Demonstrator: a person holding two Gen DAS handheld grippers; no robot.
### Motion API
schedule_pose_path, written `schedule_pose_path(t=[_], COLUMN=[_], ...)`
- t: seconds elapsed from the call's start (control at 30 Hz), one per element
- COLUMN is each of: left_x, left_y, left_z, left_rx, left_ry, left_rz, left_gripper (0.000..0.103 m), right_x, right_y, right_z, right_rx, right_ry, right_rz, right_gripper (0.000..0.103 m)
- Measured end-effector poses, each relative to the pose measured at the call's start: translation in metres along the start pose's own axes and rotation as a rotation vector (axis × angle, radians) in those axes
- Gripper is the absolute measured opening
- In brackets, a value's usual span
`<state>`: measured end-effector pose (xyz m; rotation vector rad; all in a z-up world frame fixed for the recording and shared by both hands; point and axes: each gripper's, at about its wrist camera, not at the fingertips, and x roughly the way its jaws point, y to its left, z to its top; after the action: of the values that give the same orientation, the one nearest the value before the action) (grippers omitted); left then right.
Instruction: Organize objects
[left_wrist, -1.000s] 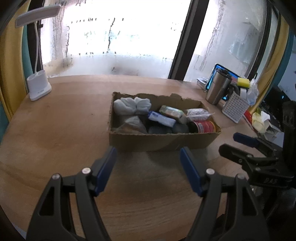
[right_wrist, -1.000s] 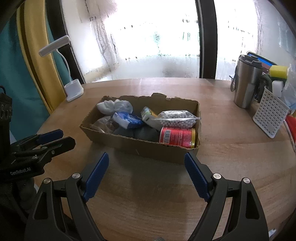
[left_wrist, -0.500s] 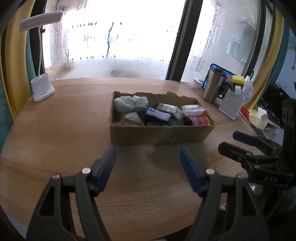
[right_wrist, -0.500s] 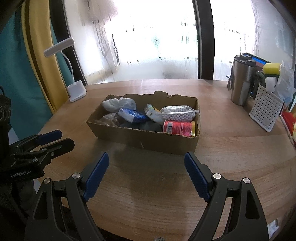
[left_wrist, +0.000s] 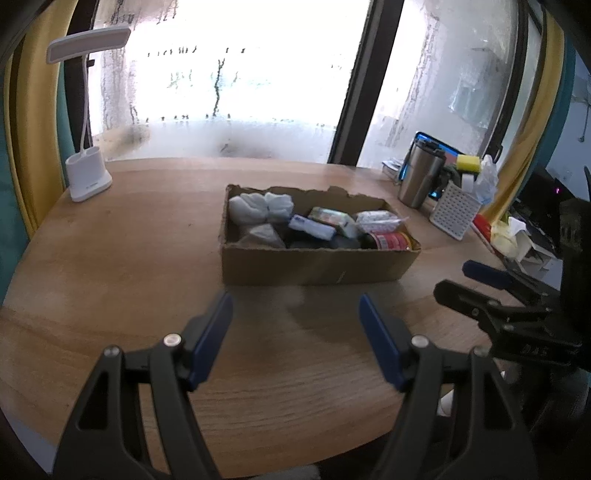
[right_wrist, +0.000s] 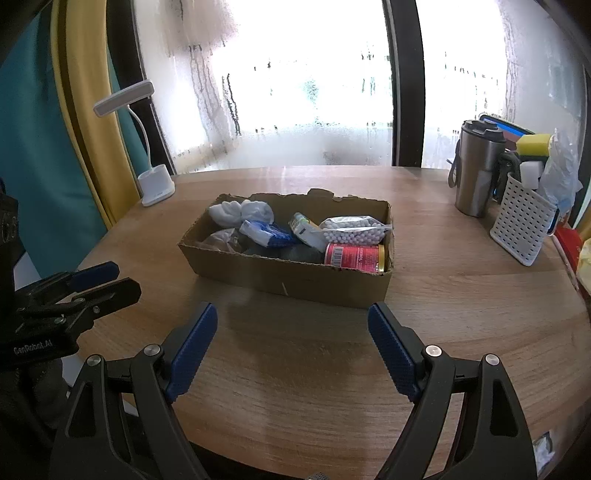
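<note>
A shallow cardboard box (left_wrist: 317, 264) (right_wrist: 295, 286) sits mid-table, filled with white socks (left_wrist: 260, 206) (right_wrist: 240, 213), a blue-and-white pack (right_wrist: 267, 233), a bag of white beads (right_wrist: 352, 229), a red can (left_wrist: 388, 242) (right_wrist: 354, 255) and dark items. My left gripper (left_wrist: 295, 308) hangs open over bare wood just short of the box, nothing between its fingers. My right gripper (right_wrist: 291, 317) is likewise open and empty before the box's near wall. Each gripper shows at the side of the other's view: the right gripper (left_wrist: 480, 280) and the left gripper (right_wrist: 99, 280).
A white desk lamp (left_wrist: 86, 177) (right_wrist: 155, 184) stands at the back left. At the right are a steel tumbler (left_wrist: 421, 175) (right_wrist: 478, 170), a white perforated basket (right_wrist: 522, 225) with a yellow sponge, and clutter near the table's edge. A fogged window runs behind.
Both grippers have drawn back from the box and tipped up slightly; the box looks smaller and more of the window shows. Their jaws stay equally wide.
</note>
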<state>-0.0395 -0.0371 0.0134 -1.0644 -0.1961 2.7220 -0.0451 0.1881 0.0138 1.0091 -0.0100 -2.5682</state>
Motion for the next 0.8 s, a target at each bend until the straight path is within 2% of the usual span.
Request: schedule_pose_path(t=[0.2,0.8], left_x=[0.0030,0.0054], left_y=[-0.0005,-0.0025], left_z=[-0.0007,0.0000], left_rx=[0.002,0.005], left_ry=[0.009,0.021], left_rz=[0.019,0.018], left_gripper=[0.072,0.072], right_x=[0.0021,0.0003], right_y=[-0.0010,-0.0049], right_z=[-0.0012,-0.0023], right_rx=[0.002,0.013], right_ry=[0.010,0.006], right_rz=[0.002,0.002], right_gripper=[0.086,0.086])
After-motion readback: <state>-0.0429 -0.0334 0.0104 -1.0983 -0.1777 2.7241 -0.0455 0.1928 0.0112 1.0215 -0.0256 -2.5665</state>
